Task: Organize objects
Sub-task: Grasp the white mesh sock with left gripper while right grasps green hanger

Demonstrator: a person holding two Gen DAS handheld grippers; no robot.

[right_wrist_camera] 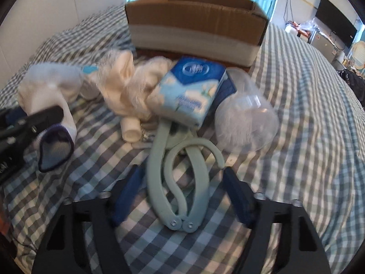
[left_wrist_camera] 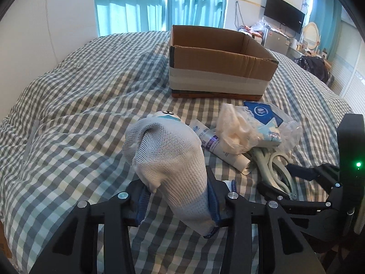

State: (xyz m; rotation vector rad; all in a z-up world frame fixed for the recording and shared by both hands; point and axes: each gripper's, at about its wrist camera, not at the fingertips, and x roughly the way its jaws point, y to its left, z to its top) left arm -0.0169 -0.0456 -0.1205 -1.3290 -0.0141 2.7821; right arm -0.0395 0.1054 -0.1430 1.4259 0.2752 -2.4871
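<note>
My left gripper point(left_wrist_camera: 180, 191) is shut on a white mesh sock point(left_wrist_camera: 168, 157) with a blue cuff, held just above the checked bed; it also shows in the right wrist view point(right_wrist_camera: 48, 105). My right gripper point(right_wrist_camera: 184, 182) is open, its blue-padded fingers point(right_wrist_camera: 129, 194) on either side of a pale green folding hanger point(right_wrist_camera: 180, 178) lying on the bed. An open cardboard box point(left_wrist_camera: 219, 66) stands behind the pile; it also shows in the right wrist view point(right_wrist_camera: 196, 22). The right gripper shows in the left wrist view point(left_wrist_camera: 296, 178) around the hanger point(left_wrist_camera: 271, 166).
The pile holds a blue tissue pack point(right_wrist_camera: 189, 91), a cream cloth point(right_wrist_camera: 127, 84), a white tube point(left_wrist_camera: 219, 146) and a clear plastic cup point(right_wrist_camera: 246, 118). The checked bedspread point(left_wrist_camera: 79, 114) fills the left. A TV point(left_wrist_camera: 284, 13) and cluttered desk stand at far right.
</note>
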